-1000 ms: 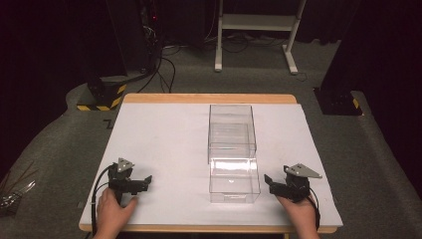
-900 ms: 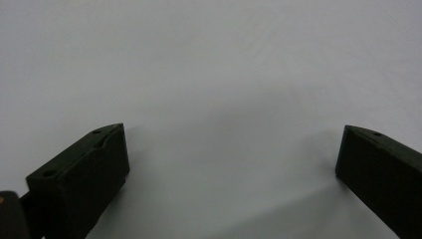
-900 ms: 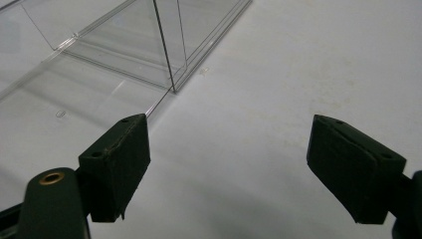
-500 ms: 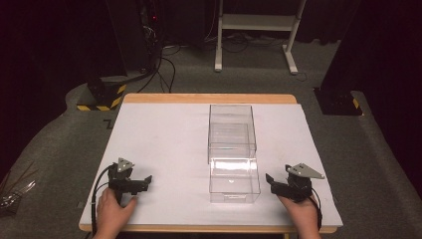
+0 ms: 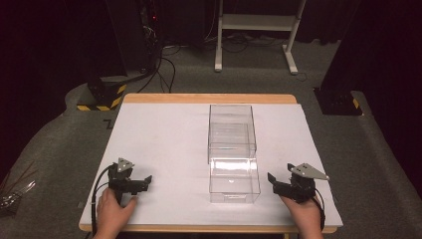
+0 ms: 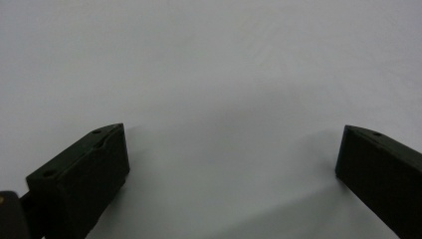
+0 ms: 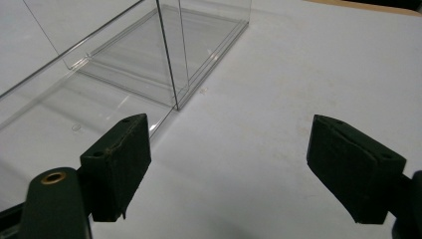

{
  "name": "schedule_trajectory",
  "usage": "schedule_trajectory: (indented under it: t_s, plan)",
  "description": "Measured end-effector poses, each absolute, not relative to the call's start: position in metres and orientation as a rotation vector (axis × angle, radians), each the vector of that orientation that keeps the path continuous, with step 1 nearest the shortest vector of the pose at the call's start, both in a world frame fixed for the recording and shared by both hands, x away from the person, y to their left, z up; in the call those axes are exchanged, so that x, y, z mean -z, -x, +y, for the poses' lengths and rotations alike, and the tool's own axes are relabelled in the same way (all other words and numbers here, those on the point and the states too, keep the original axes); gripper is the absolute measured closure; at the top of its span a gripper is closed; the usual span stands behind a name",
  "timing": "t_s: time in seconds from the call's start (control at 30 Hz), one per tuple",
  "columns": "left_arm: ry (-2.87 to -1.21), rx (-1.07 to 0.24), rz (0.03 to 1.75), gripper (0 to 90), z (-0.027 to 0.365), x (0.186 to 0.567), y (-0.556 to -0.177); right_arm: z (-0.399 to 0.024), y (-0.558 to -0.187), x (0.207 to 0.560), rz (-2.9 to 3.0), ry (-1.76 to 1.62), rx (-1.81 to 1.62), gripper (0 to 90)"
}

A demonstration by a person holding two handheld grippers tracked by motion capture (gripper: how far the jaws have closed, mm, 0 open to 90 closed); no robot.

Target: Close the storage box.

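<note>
A dark room with grey carpet surrounds a white-topped table [image 5: 164, 139] edged in pale wood. Near its middle stands a clear plastic drawer box [image 5: 232, 130], its clear drawer [image 5: 234, 180] pulled out toward the person. The left gripper [image 5: 144, 181] rests on the tabletop near the front left, jaws spread wide, holding nothing. The right gripper [image 5: 272, 181] sits just beside the drawer's right side, jaws also spread and empty. A good approach would likely bring the right gripper squarely to the drawer's front and keep the box steady. No brand, label or writing is legible.
</note>
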State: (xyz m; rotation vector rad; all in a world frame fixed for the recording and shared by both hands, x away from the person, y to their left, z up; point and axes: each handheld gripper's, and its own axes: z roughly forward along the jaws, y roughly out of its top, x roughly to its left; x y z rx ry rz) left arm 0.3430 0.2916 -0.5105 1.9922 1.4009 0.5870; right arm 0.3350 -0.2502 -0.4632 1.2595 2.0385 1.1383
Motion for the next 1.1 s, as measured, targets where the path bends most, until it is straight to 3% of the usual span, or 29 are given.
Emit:
schedule_trajectory:
  t_s: [1.1]
  plan:
    - [-1.99,-0.588,1.401,0.5,0.292,0.511,-0.343,-0.243,-0.321,0.442,2.014,-1.202,-1.197,15.2]
